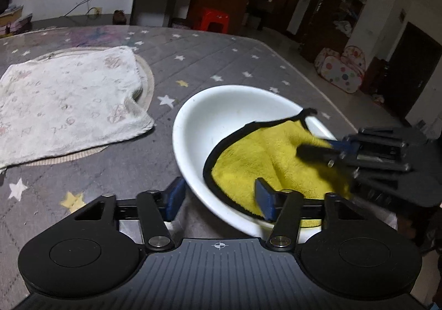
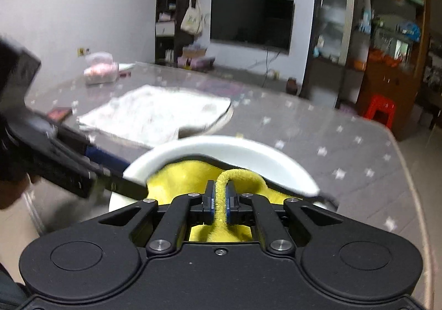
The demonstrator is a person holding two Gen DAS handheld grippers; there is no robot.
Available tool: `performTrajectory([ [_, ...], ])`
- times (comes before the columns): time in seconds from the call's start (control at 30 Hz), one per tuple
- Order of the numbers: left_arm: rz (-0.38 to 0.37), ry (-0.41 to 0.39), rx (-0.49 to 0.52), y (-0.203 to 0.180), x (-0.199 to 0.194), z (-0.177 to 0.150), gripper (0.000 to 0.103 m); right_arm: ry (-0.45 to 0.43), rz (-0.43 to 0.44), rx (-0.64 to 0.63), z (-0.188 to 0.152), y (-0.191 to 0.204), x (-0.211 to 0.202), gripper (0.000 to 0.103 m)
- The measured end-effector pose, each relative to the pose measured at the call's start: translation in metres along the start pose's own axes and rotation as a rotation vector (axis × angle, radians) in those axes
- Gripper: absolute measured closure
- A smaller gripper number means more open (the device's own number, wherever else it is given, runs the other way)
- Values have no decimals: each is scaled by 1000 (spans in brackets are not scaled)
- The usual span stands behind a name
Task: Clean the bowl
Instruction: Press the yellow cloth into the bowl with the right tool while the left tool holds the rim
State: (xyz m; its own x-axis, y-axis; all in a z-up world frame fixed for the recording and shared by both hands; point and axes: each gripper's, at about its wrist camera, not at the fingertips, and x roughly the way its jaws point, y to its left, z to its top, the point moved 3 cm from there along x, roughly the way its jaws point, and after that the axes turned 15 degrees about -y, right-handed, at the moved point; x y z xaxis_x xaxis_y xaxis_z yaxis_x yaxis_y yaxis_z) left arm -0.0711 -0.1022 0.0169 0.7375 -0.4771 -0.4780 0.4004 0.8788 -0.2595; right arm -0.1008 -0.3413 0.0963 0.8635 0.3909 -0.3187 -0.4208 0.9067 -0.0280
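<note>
The white bowl [image 1: 218,127] sits tipped at the near edge of the table [image 1: 221,61], partly overhanging it, its open side turned up toward the right gripper. The left gripper [image 1: 221,196] straddles the bowl's near rim: one blue pad outside the wall, one inside against the yellow cloth [image 1: 265,160]. The jaws stand fairly wide, and whether the pads actually press the wall I cannot tell.

The right gripper [image 2: 219,199] has its jaws nearly closed, pinching a fold of that cloth, which is spread inside the bowl.

Risks now. If the left jaws aren't truly clamped, a hard wipe could spin or shove the bowl off the near edge. The inner left pad sits on the cloth, so a pull could snag there or tug the fold out of the right jaws. Only a thin ridge of cloth is pinched, so heavy drag may strip it free.

Pose: the left gripper comes in low from the near side, level with the rim; the right reaches in from the right, angled down into the bowl. A white towel [image 1: 69,105] lies toward the far left corner, well apart.
</note>
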Motion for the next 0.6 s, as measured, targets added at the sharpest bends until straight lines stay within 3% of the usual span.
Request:
performTrajectory([
  [0.1,-12,23,-31,1,4,-5,71,33,-12,7,-8,-1,6,95],
  [0.33,-7,18,-24,-1,5,-6,71,12,-46,29,4,-13,-5,74],
  [0.43,-1,21,-20,-3,7,-8,69,-4,-61,38,12,-18,-12,67],
  [0.5,5,24,-21,-4,7,-9,65,-16,-60,32,15,4,-4,64],
  [0.6,15,25,-25,-3,8,-9,63,-18,-53,25,19,6,7,54],
])
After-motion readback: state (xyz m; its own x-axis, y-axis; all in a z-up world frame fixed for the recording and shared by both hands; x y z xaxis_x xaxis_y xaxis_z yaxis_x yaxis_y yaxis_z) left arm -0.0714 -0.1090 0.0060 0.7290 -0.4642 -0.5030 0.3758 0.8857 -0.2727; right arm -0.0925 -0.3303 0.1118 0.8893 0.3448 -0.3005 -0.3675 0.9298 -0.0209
